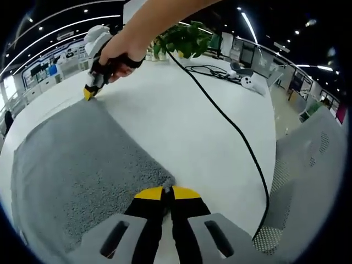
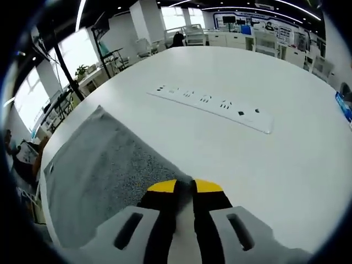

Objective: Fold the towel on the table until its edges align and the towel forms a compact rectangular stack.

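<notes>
A grey towel lies flat on the white table. In the left gripper view my left gripper has its yellow-tipped jaws shut on the towel's near corner. At the towel's far corner a person's hand holds my right gripper, its yellow tip down on the cloth. In the right gripper view the towel spreads out to the left, and my right gripper is shut on the corner of it, low over the table.
A white power strip lies across the table beyond the towel. A black cable runs over the table past a potted plant and white devices. A grey chair stands at the table's edge.
</notes>
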### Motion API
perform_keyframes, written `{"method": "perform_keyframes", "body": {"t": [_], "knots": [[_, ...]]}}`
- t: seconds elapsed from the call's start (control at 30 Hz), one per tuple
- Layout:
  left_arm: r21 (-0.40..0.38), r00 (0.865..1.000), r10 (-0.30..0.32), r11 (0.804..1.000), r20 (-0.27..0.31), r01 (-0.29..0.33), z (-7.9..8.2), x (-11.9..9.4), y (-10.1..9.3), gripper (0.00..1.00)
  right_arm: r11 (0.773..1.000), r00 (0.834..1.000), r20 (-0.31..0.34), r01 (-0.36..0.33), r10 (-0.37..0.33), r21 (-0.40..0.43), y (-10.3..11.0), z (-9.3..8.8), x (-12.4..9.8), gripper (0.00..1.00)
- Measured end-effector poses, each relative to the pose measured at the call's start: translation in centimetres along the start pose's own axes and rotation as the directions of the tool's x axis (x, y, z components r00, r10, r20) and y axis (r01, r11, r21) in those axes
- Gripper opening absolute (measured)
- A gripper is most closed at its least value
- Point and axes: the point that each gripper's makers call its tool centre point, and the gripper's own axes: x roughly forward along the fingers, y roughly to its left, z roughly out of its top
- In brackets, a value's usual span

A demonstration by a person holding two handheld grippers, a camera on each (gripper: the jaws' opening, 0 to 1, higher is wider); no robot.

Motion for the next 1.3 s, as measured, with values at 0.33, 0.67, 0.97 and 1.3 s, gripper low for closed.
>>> {"method": "perform_keyframes", "body": {"t": [0.33, 0.67, 0.97, 1.3], "knots": [[-0.088, 0.995, -0.021, 0.996, 0.093, 0.029, 1.8, -0.4, -1.4, 0.02, 0.998, 0.999, -0.045, 0.015, -0.018, -0.061, -0.5, -0.5, -0.8, 0.01], [-0.104, 0.975, -0.083, 0.989, 0.204, 0.106, 5.3, -0.9, -3.8, 0.02, 0.995, 0.996, -0.058, 0.064, -0.068, -0.074, -2.5, -1.5, -3.6, 0.01], [-0.133, 0.952, -0.142, 0.974, 0.269, 0.183, 8.8, -0.8, -6.5, 0.02, 0.993, 0.991, -0.062, 0.113, -0.116, -0.041, -5.0, -3.0, -7.0, 0.01], [-0.123, 0.92, -0.173, 0.966, 0.353, 0.229, 13.0, -1.8, -8.7, 0.02, 0.988, 0.987, -0.041, 0.155, -0.154, 0.016, -7.2, -3.3, -11.3, 0.01]]}}
